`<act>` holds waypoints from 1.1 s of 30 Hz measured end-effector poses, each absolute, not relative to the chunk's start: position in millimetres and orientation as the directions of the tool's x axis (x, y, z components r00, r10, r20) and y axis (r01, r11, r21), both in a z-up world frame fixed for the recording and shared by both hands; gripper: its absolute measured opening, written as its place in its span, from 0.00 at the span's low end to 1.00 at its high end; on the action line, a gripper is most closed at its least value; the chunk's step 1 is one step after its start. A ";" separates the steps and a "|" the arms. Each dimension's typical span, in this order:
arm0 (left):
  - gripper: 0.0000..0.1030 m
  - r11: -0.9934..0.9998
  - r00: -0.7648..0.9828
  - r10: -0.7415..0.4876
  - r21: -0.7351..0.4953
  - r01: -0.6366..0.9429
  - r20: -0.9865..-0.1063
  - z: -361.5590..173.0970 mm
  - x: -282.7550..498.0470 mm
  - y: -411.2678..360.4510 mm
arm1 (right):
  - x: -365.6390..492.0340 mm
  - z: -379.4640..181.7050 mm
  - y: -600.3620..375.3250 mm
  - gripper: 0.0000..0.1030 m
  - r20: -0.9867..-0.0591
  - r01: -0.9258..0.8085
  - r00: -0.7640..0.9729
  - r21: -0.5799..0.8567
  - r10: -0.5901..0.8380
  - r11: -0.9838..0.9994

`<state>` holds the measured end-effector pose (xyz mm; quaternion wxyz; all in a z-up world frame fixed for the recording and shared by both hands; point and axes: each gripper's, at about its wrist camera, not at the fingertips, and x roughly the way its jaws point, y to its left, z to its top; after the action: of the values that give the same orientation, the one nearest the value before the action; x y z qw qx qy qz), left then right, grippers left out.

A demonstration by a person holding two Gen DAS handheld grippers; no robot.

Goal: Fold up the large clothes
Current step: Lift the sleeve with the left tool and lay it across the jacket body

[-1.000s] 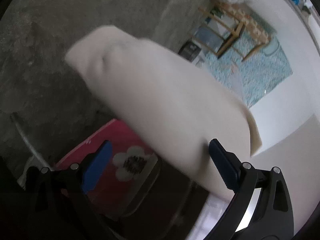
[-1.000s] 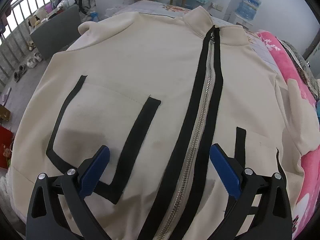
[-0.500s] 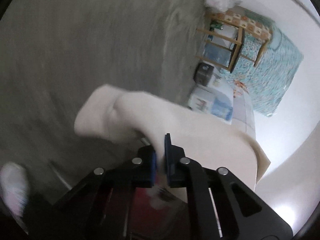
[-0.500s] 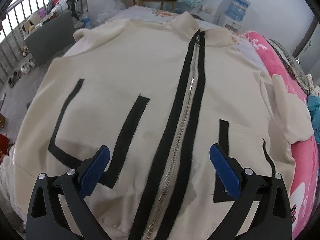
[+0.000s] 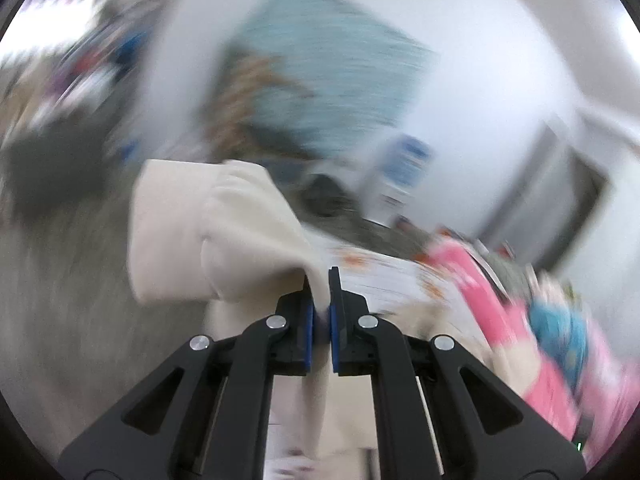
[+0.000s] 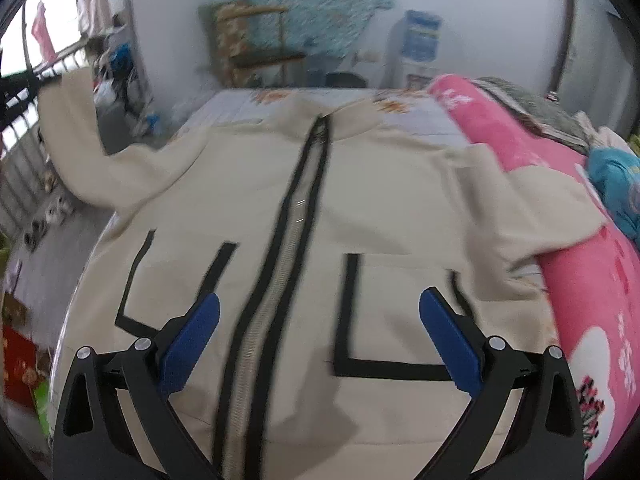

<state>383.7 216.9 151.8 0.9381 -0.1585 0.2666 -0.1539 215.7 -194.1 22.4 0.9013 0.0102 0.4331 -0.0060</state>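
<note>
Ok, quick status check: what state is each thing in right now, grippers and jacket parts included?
Left gripper: shut on the sleeve.
Right gripper: open, above the jacket, holding nothing.
Jacket: spread flat, front up, on the bed.
Zipper: closed.
Sleeve: lifted off the bed, cuff drooping.
Other sleeve: lying against the pink blanket.

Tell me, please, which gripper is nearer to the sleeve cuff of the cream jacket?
Left. The left gripper is shut on the sleeve right by the sleeve cuff. The right gripper hovers open over the jacket front, near the hem.
</note>
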 end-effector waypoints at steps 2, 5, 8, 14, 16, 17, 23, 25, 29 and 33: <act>0.06 0.884 0.754 -0.461 -0.320 0.342 -0.467 168.6 370.5 149.8 | 209.0 27.3 -210.1 0.95 -0.767 0.051 0.642 0.025 -0.014 0.998; 0.32 0.857 0.653 -0.509 -0.256 0.448 -0.560 151.6 354.0 74.6 | 199.3 30.1 -233.5 0.95 -0.755 0.092 0.655 0.045 -0.027 0.995; 0.72 0.869 0.586 -0.441 -0.161 0.467 -0.680 94.1 327.6 19.7 | 195.7 25.6 -257.0 0.95 -0.757 0.124 0.653 0.072 -0.027 0.990; 0.80 0.924 0.467 -0.310 -0.146 0.355 -0.828 -13.2 295.2 5.2 | 206.0 -7.7 -284.4 0.95 -0.816 0.144 0.578 0.104 0.002 0.984; 0.82 0.938 0.451 -0.283 -0.146 0.314 -0.846 -33.6 287.0 3.3 | 212.0 -20.3 -284.6 0.95 -0.837 0.130 0.547 0.109 0.020 0.986; 0.83 0.947 0.448 -0.260 -0.135 0.291 -0.856 -40.3 286.3 6.1 | 217.6 -28.8 -283.7 0.95 -0.854 0.120 0.519 0.100 0.023 0.988; 0.92 0.964 0.466 -0.198 -0.084 0.254 -0.862 -60.2 281.2 12.5 | 236.6 -57.2 -272.9 0.95 -0.884 0.074 0.468 0.041 0.002 0.996; 0.92 0.963 0.479 -0.166 -0.036 0.269 -0.862 -64.7 279.4 6.6 | 238.8 -64.8 -267.3 0.95 -0.898 0.073 0.441 0.030 -0.005 0.997; 0.93 0.955 0.506 -0.132 0.027 0.294 -0.852 -67.5 277.4 -8.7 | 239.4 -71.4 -266.4 0.95 -0.905 0.081 0.424 0.032 -0.005 0.996; 0.93 0.951 0.491 -0.133 0.029 0.309 -0.861 -66.3 280.1 -11.2 | 236.6 -72.9 -265.8 0.95 -0.900 0.083 0.435 0.031 -0.008 0.996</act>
<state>280.1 -11.2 -66.3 0.8587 0.0902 0.4878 -0.1289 236.6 -265.8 -72.9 0.8463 0.0350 0.5309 -0.0268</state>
